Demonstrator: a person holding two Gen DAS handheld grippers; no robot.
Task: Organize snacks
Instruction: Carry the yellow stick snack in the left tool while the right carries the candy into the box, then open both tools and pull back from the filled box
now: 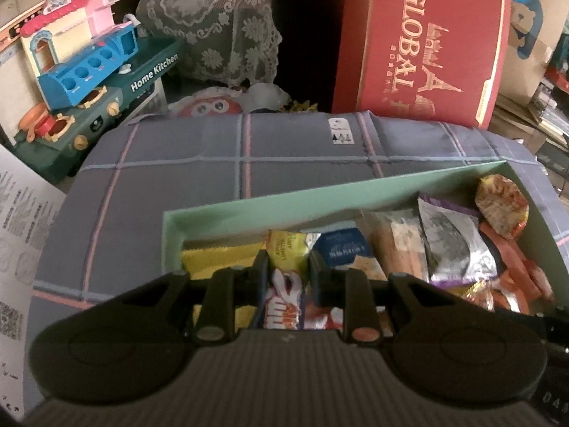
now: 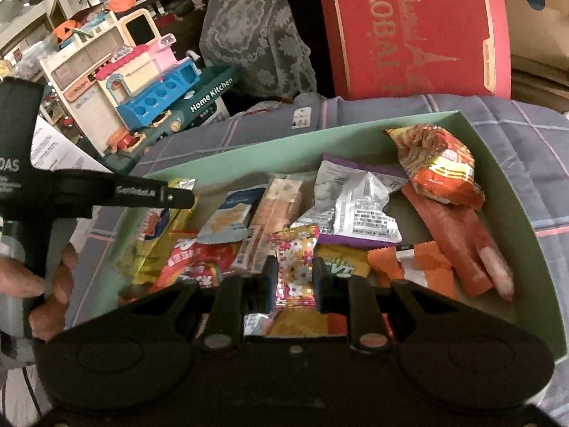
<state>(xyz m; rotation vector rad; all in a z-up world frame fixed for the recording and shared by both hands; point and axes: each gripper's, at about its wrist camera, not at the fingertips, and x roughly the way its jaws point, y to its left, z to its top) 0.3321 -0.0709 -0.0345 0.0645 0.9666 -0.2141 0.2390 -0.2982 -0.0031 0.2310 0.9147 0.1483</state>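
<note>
A plaid cloth (image 1: 177, 163) covers the tabletop across the middle of both views, and on it sits the large mint-green box (image 2: 526, 213), open-topped and filling the centre and right of the right wrist view; the snacks lie loose inside it in a jumble. Behind it, at the upper right, stands a red carton (image 1: 419, 35), and at the upper left a toy kitchen set (image 1: 89, 71). Among the snacks, a long red stick pack (image 2: 458, 245) lies at the right of the box with its long axis running from upper left to lower right, an orange noodle packet (image 2: 441, 163) rests on its upper end, and a silver and purple pouch (image 2: 355, 206) sits near the middle. The right gripper (image 2: 294, 284) hovers over the near edge of the box with its fingers drawn close, and a small flowered candy wrapper (image 2: 295, 263) shows in the narrow gap between them, its long axis running away from the camera; I cannot tell whether it is pinched or merely lying below. The left gripper (image 1: 288, 277) is over the left end of the box, fingers likewise close together, with a white and red wrapper (image 1: 284, 302) seen between them, held or not I cannot say. The right seems nearer the bulk of the snacks. The near wall of the box is hidden by both gripper bodies, and most labels are too blurred to read.
</note>
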